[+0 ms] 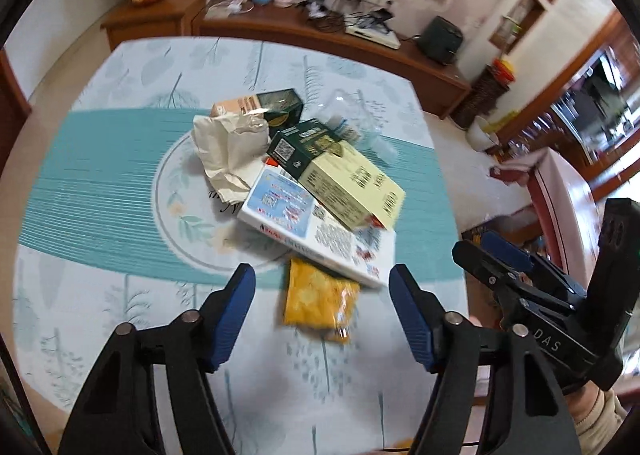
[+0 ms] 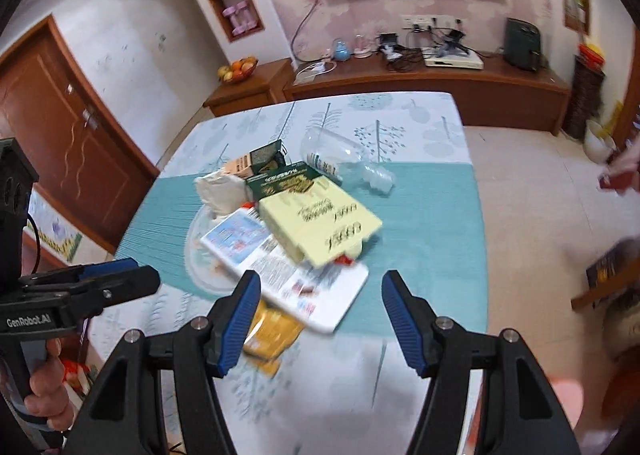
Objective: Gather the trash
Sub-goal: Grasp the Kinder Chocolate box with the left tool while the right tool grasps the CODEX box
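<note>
On the cloth-covered surface (image 1: 100,175) lies a trash pile: crumpled paper (image 1: 230,151), a yellow-and-green box (image 1: 340,175) atop a white box (image 1: 304,231), a clear bottle (image 2: 344,163), a yellow packet (image 1: 320,299); left gripper (image 1: 322,295) and right gripper (image 2: 320,303) both hover wide, empty

We note the tablecloth (image 1: 120,103): pale blue-white with grey-blue leaf and tree prints, crossed by a teal band of fine white stripes, with a floral oval at centre. The pile on it: a cream crumpled paper (image 1: 228,151), a dark green and pale yellow box (image 1: 340,175) with black lettering, a white flat box (image 1: 316,235) printed in blue and red, a yellow packet (image 1: 320,299) toward the near edge, and a clear bottle (image 2: 340,159). Both grippers, left (image 1: 322,275) and right (image 2: 320,283), are black with blue pads.
</note>
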### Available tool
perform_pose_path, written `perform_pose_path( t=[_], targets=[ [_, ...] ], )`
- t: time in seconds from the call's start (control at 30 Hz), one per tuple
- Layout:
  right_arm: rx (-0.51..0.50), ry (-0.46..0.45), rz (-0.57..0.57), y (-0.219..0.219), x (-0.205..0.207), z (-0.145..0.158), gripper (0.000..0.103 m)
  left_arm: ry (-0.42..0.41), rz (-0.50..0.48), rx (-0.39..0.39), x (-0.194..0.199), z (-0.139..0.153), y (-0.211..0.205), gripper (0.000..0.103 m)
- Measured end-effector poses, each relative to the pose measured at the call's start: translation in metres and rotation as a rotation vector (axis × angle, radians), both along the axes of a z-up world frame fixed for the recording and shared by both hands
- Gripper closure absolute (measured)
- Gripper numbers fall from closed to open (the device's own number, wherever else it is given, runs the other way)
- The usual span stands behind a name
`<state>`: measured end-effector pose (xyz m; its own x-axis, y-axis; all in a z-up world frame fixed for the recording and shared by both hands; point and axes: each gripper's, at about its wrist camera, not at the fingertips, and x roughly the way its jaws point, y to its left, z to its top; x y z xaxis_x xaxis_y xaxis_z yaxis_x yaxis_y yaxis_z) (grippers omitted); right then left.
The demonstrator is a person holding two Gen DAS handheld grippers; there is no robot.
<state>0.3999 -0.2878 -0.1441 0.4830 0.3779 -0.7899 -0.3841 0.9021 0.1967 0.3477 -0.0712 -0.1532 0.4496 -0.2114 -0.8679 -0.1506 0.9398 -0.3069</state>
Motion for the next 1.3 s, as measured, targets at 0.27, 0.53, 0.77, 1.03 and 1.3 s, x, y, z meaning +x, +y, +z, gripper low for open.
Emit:
perform_pose_path(
  t=[0.27, 0.53, 0.77, 1.03, 1.3],
  targets=[
    [-0.014, 0.037, 0.133, 0.042, 0.061, -0.028, 0.033, 0.085, 0.091, -0.042, 0.047, -0.071, 0.018, 0.040],
    [-0.034, 0.108, 0.193, 0.058, 0.087, -0.054, 0.025, 0.114, 0.133, -0.194, 0.064, -0.114, 0.024, 0.063],
    [-0.039, 0.125, 0.213, 0.061, 0.090, -0.064, 0.023, 0.052, 0.147, -0.274, 0.067, -0.114, 0.023, 0.076],
    [-0.100, 0.109, 0.255, 0.072, 0.088, -0.066, 0.021, 0.017, 0.171, -0.215, 0.061, -0.085, 0.030, 0.087],
    [-0.227, 0.063, 0.269, 0.090, 0.088, -0.073, 0.021, 0.001, 0.224, -0.189, 0.035, -0.046, 0.054, 0.093]
  ],
)
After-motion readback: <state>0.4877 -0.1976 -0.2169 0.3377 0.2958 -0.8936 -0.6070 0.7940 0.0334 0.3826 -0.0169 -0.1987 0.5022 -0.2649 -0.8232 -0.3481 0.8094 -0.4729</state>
